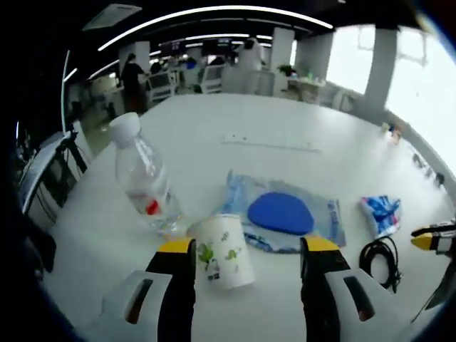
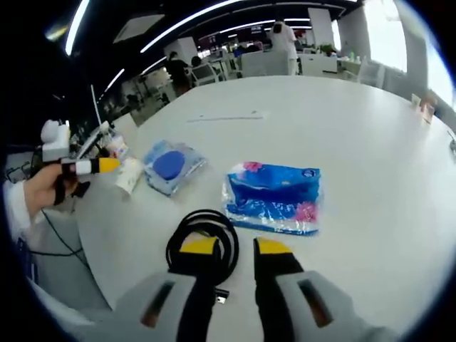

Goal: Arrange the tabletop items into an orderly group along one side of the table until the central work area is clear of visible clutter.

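Note:
My left gripper (image 1: 248, 249) is open over a white paper cup (image 1: 224, 251) with green prints. The cup lies on its side between the jaws, close to the left one. A clear bottle (image 1: 146, 182) with a white cap leans just beyond the left jaw. Behind the cup lies a bagged blue pad (image 1: 281, 214); a blue tissue pack (image 1: 380, 214) and a coiled black cable (image 1: 381, 256) are to the right. My right gripper (image 2: 235, 247) stands open at the cable (image 2: 203, 235), nothing between its jaws. The tissue pack (image 2: 274, 196) lies just ahead.
The white table (image 1: 214, 121) runs far back, with a thin white strip (image 1: 271, 142) on it and small items (image 1: 392, 130) at its right edge. A hand (image 2: 39, 189) holds the left gripper (image 2: 107, 166) near the cup (image 2: 130, 174). Office chairs and people stand beyond.

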{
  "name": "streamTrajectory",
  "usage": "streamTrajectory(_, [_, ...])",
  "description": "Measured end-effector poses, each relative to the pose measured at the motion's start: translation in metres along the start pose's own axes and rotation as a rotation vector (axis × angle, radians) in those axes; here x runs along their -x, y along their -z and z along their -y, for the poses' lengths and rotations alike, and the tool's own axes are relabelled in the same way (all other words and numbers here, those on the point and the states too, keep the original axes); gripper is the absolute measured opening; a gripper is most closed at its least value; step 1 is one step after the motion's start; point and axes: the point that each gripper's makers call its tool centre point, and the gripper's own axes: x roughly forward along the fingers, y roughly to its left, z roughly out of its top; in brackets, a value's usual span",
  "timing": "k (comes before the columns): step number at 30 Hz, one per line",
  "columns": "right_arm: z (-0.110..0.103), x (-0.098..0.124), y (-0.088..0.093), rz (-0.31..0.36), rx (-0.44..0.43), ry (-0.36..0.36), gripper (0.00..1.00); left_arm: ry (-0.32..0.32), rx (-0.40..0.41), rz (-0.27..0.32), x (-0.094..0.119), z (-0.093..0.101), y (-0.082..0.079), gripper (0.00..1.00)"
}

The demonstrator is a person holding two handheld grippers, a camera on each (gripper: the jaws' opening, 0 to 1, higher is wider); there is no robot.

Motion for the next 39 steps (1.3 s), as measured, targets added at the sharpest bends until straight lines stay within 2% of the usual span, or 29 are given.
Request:
streamTrajectory(7, [-0.001,0.001,0.006,-0.006,-0.013,0.001,0.17,-0.008,0.04,-0.025,-0.006,-0.008,0.007,0.56])
streamTrajectory(19, [0.0,0.005,0.018,-0.019,-0.033,0.007,0.17,-0.001,0.101,-0.067,-0.02,-0.008,0.019,0.58])
streamTrajectory(25, [0.0,0.006,0.023,-0.022,-0.044,0.004,0.18,-0.007,0.108,-0.083,-0.027,-0.012,0.021,0.58])
streamTrajectory(29, [-0.002,0.007,0.026,-0.022,-0.051,0.001,0.18,0.001,0.151,-0.078,-0.032,-0.01,0.019,0.62])
streamTrajectory(35, [-0.01,0.006,0.028,-0.017,-0.052,-0.039,0.2,-0.009,0.147,-0.099,-0.039,-0.011,0.024,0.63])
streamTrajectory(39, [-0.015,0.003,0.028,-0.024,-0.027,-0.041,0.24,-0.014,0.142,-0.108,-0.037,-0.01,0.026,0.63])
